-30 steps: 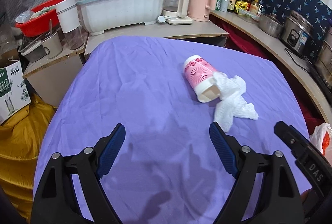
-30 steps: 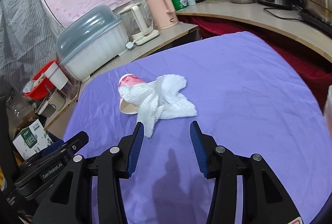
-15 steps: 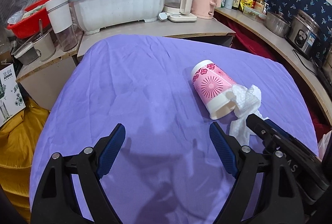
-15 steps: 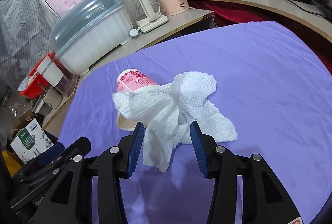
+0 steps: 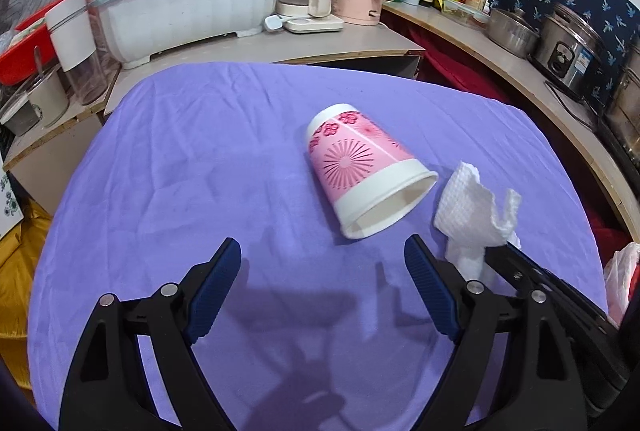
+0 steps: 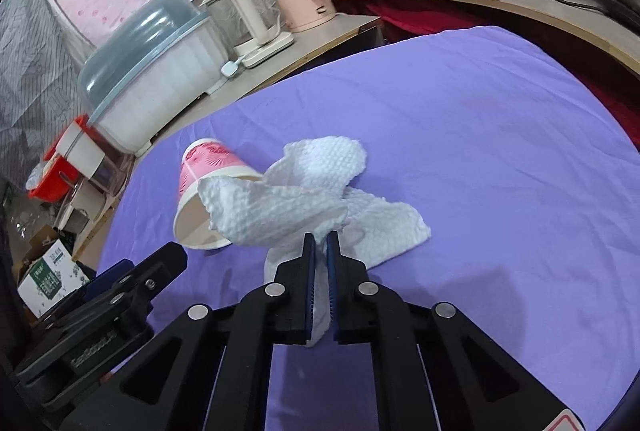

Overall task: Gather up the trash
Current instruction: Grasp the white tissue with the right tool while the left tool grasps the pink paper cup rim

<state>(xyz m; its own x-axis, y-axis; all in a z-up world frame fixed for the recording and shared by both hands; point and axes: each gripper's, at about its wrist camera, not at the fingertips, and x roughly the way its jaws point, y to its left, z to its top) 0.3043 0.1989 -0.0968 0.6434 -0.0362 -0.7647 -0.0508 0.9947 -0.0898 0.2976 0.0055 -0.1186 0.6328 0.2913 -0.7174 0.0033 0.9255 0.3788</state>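
Napkin pinched, cup waiting

Your right gripper (image 6: 319, 243) pinches the paper napkin (image 6: 304, 191) just beside the tipped pink cup (image 5: 362, 167), likely clearing the cup's mouth; your left gripper (image 5: 322, 263) hovers spread before that cup.

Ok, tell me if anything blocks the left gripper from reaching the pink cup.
Nothing visible does. The left gripper is open, and the pink paper cup lies on its side just ahead, only bare purple cloth between. The tissue, pinched by the right gripper, is off to the cup's right.
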